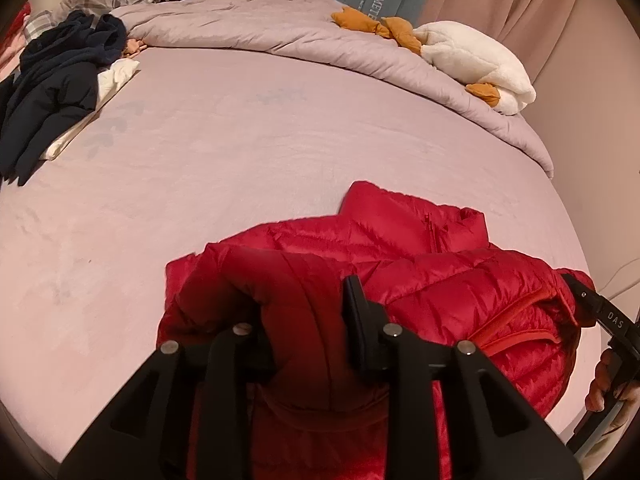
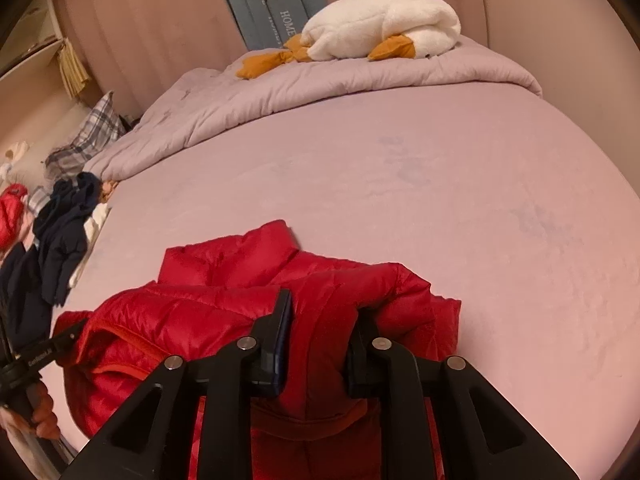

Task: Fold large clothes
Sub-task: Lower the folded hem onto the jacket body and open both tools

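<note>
Two tongs (image 1: 308, 312) (image 2: 324, 320), ours, each grip a fold of the red jacket (image 1: 420, 264) on the bed (image 1: 240, 152).

The puffer jacket (image 1: 400, 272) lay bunched on the bedsheet (image 1: 240, 152) at the near edge of the bed, a fold of it between the fingers of each gripper, the left gripper (image 1: 304, 320) on one end and the right gripper (image 2: 320, 336) on the other. In the left wrist view, a heap of dark clothes (image 1: 60, 84) sat at ten o'clock from the jacket, the rolled-back duvet (image 1: 248, 28) ran behind at twelve, and a plush goose (image 1: 472, 60) rested on it at one o'clock.
</note>
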`<action>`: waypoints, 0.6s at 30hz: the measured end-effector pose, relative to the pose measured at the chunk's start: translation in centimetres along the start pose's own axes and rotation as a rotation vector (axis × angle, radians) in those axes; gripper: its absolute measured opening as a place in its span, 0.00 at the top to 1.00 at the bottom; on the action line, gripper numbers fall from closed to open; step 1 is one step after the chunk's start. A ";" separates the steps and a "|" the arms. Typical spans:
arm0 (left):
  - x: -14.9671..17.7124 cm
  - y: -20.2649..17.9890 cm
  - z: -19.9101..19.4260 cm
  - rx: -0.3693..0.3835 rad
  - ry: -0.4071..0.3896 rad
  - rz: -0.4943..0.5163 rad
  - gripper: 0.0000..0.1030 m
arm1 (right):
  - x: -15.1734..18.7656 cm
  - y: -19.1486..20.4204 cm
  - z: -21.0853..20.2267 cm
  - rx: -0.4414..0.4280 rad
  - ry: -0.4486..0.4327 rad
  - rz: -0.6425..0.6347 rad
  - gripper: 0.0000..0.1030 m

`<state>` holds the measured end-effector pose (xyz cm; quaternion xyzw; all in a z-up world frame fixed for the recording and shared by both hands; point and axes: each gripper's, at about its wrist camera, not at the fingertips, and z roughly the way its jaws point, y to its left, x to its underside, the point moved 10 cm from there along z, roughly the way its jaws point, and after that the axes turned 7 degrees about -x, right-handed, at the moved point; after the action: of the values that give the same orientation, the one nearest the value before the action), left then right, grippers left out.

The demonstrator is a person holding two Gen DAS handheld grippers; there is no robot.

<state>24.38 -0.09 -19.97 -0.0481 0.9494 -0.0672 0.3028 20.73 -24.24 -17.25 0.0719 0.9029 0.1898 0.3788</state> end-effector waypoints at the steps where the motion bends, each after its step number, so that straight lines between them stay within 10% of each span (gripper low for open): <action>1: -0.1 -0.1 0.1 0.006 -0.004 0.001 0.70 | -0.1 -0.2 0.0 0.003 -0.005 0.001 0.77; 18: -3.7 -1.4 -1.1 0.136 -0.052 0.015 0.49 | -4.3 -0.6 -2.1 -0.102 -0.109 0.082 0.41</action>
<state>26.83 -0.84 -16.81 -0.0219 0.9349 -0.1281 0.3304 22.29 -26.60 -13.31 0.0998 0.8663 0.2469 0.4226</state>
